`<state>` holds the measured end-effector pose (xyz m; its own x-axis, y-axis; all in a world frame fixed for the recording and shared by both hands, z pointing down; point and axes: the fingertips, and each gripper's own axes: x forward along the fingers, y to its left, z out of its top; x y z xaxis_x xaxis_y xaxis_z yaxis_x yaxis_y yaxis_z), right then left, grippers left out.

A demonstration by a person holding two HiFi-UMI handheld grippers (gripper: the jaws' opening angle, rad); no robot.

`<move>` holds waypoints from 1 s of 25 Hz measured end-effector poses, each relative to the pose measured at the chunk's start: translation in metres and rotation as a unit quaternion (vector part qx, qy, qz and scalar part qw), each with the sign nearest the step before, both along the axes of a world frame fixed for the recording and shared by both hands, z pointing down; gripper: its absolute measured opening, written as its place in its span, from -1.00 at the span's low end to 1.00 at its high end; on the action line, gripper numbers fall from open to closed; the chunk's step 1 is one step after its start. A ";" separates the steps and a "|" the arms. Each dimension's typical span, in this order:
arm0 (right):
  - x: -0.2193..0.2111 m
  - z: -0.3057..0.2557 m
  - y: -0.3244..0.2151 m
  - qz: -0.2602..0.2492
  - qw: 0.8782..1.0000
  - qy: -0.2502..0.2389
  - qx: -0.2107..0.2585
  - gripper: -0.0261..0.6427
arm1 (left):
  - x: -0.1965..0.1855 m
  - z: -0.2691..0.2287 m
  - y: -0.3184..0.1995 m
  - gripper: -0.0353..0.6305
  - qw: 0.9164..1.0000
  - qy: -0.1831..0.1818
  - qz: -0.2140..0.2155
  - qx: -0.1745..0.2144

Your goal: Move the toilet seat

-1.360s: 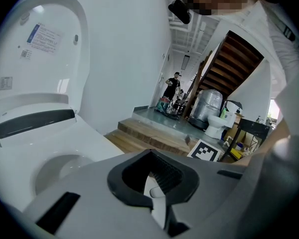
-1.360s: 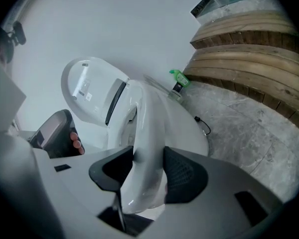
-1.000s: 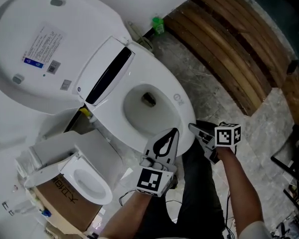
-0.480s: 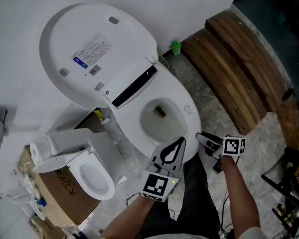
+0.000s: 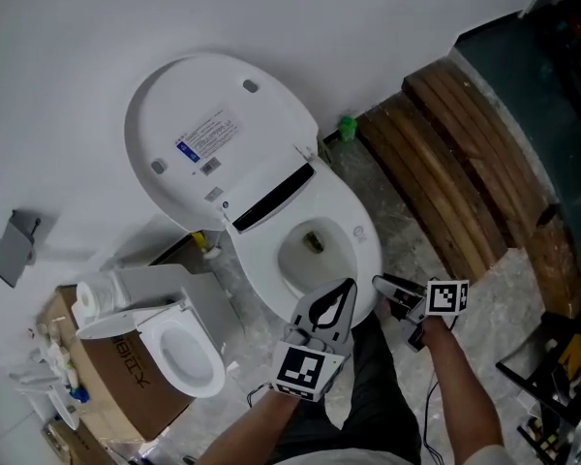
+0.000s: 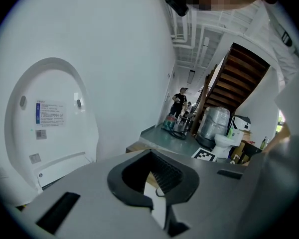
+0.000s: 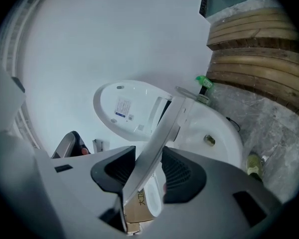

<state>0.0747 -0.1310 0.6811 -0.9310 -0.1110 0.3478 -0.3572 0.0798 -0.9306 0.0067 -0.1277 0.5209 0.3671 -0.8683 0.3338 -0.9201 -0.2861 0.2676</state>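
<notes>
Now mid-lift | right gripper: jaws just closing tighter, clamped on seat edge to swing it up | seat: tilted off bowl, below raised lid | left gripper: pinched together, empty.

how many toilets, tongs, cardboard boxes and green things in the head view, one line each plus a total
toilets: 2 (large toilet, small toilet)
tongs: 2 (left tongs, right tongs)
cardboard boxes: 1 (cardboard box)
green things: 1 (small green object)
total: 6
</notes>
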 end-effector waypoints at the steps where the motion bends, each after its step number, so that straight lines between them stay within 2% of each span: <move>1: -0.002 -0.005 -0.001 -0.002 1.000 -0.003 -0.003 -0.44 | -0.003 -0.007 -0.002 -0.87 1.000 0.001 -0.005 0.001; 3: -0.007 -0.018 -0.006 0.000 1.000 -0.013 -0.012 -0.44 | -0.010 -0.022 -0.004 -0.87 1.000 0.002 -0.015 0.005; 9: -0.020 -0.049 -0.024 -0.018 1.000 0.018 -0.010 -0.42 | -0.039 -0.065 -0.012 -0.87 0.999 0.002 -0.045 0.020; 12: -0.048 -0.086 -0.036 -0.024 0.998 -0.052 -0.014 -0.40 | -0.055 -0.083 -0.019 -0.87 0.997 0.000 -0.071 0.024; 13: -0.056 -0.096 -0.042 -0.028 0.998 -0.060 -0.013 -0.40 | -0.060 -0.090 -0.021 -0.87 0.997 -0.001 -0.079 0.026; 16: -0.075 -0.118 -0.058 -0.052 0.997 -0.050 -0.002 -0.40 | -0.075 -0.109 -0.030 -0.87 0.994 -0.006 -0.101 0.034; 19: -0.099 -0.142 -0.073 -0.077 0.994 -0.075 0.008 -0.40 | -0.089 -0.126 -0.039 -0.87 0.991 -0.011 -0.122 0.046; 25: -0.140 -0.173 -0.105 -0.104 0.990 -0.086 0.034 -0.40 | -0.113 -0.141 -0.053 -0.87 0.985 -0.020 -0.161 0.056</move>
